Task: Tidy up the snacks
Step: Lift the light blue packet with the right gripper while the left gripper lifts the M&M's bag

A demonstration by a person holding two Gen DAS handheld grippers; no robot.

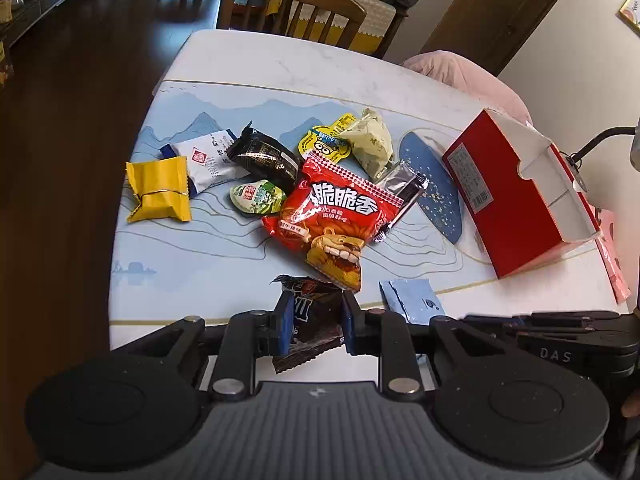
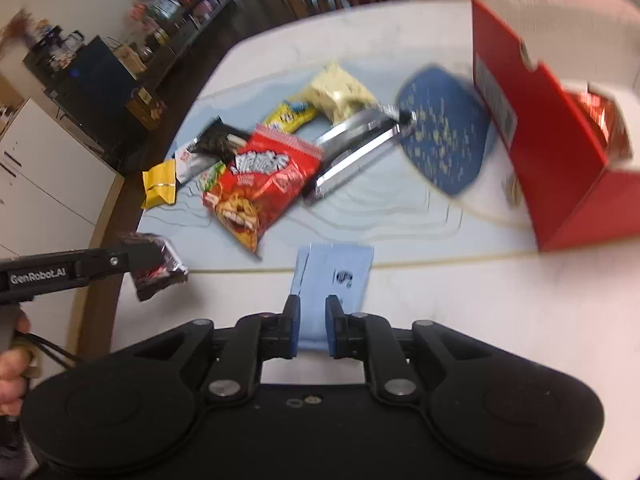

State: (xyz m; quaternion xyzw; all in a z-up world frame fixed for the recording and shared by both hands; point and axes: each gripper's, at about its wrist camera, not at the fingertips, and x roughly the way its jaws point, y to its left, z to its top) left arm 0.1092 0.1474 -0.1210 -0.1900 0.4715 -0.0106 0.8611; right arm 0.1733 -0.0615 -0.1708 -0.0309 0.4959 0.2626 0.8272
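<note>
Nearest to me, the left tool (image 1: 314, 322) is clenched on a dark brown snack packet (image 1: 308, 312), which hangs between its blue pads above the table (image 1: 280, 64) edge. Beside it, the right tool (image 2: 313, 326) grasps a light blue sachet (image 2: 334, 272) by its near end; the sachet reaches forward over the white part of the table.

A little farther lies the heap of snacks on the pale blue mat (image 1: 192, 248). A big red noodle bag (image 1: 332, 216) lies on top and partly covers a silver-black wrapper (image 1: 400, 188) and a small green jelly cup (image 1: 256, 198). To the left are a yellow packet (image 1: 158, 190), a white and blue packet (image 1: 208, 162) and a black packet (image 1: 262, 156). Behind are a yellow cartoon jelly (image 1: 324, 146) and a pale green packet (image 1: 370, 144).

At the right stands an open red box (image 1: 504, 196), tilted, with a red shiny snack (image 2: 604, 120) inside. Far behind the table stands a wooden chair (image 1: 292, 4).
</note>
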